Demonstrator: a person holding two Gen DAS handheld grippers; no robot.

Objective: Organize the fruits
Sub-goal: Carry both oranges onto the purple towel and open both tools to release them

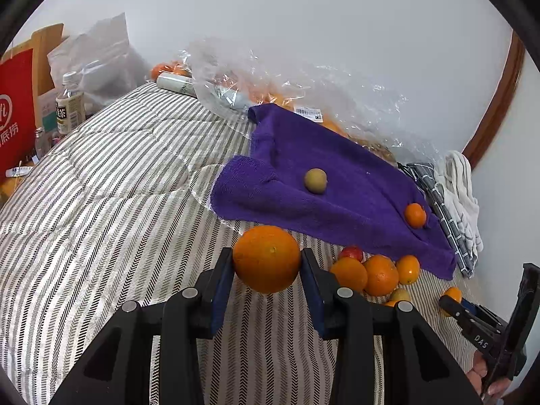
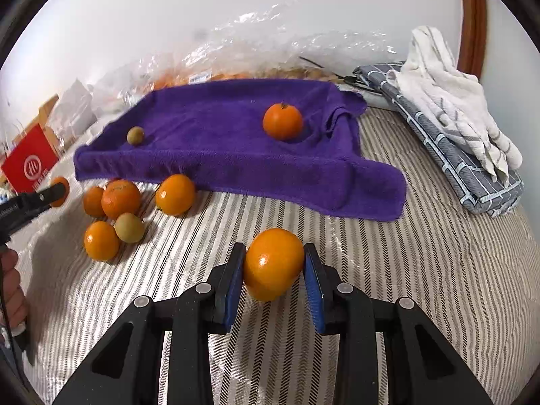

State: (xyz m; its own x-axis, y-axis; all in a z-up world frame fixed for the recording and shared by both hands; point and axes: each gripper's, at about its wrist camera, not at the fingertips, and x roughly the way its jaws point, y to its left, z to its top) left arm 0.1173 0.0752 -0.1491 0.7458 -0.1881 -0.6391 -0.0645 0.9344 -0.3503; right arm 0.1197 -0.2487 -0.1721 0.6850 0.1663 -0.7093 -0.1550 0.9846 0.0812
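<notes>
My left gripper (image 1: 266, 255) is shut on a large orange (image 1: 266, 263), held just above the striped bedcover (image 1: 118, 202) in front of a purple towel (image 1: 337, 185). My right gripper (image 2: 274, 253) is shut on a smaller orange (image 2: 273, 266). On the towel (image 2: 219, 155) lie a yellow-green fruit (image 1: 315, 180) (image 2: 135, 135) and a small orange (image 1: 415, 215) (image 2: 282, 120). A cluster of oranges (image 1: 371, 273) (image 2: 121, 199) with a red fruit (image 1: 351, 253) rests on the cover by the towel's near edge. In each wrist view the other gripper shows at the edge.
A crinkled clear plastic bag with oranges (image 1: 270, 81) lies behind the towel against the wall. Folded grey and white cloths (image 2: 449, 118) sit to the right. A bottle (image 1: 69, 104) and a red bag (image 1: 15, 111) stand at the far left.
</notes>
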